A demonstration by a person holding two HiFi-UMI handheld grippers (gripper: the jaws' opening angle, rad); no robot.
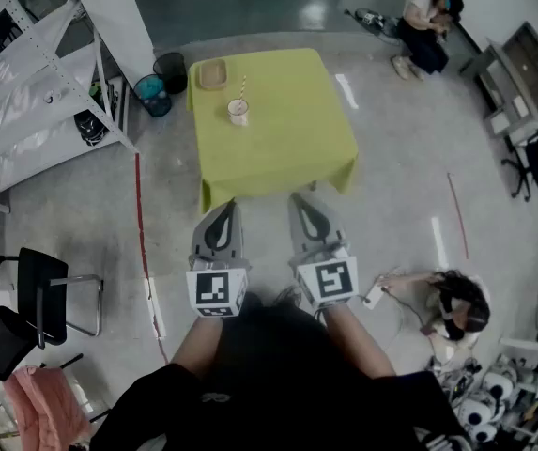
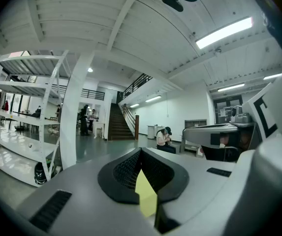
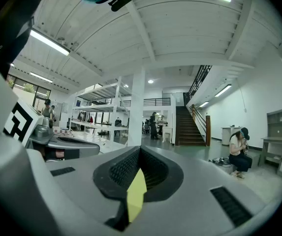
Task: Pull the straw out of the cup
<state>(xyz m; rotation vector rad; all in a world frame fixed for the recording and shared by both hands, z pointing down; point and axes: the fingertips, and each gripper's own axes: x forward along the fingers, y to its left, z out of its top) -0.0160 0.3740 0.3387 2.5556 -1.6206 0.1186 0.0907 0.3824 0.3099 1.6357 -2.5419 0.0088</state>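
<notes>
A white cup (image 1: pixel 238 112) with a striped straw (image 1: pixel 243 86) standing in it sits on the yellow-green table (image 1: pixel 287 130), toward its far left part. Both grippers hang close to my body, well short of the table's near edge. In the head view my left gripper (image 1: pixel 223 203) and my right gripper (image 1: pixel 304 198) point toward the table with their tips together. The left gripper view shows the left gripper (image 2: pixel 140 151) with jaws meeting and nothing held. The right gripper (image 3: pixel 140 149) looks the same in its own view. A yellow-green sliver shows low in each slit.
A brown tray (image 1: pixel 213 74) lies at the table's far left corner. Two bins (image 1: pixel 153 94) stand left of the table beside white shelving (image 1: pixel 24 92). A black chair (image 1: pixel 24 308) is at my left. One person crouches at my right (image 1: pixel 447 299); another sits far back (image 1: pixel 428 22).
</notes>
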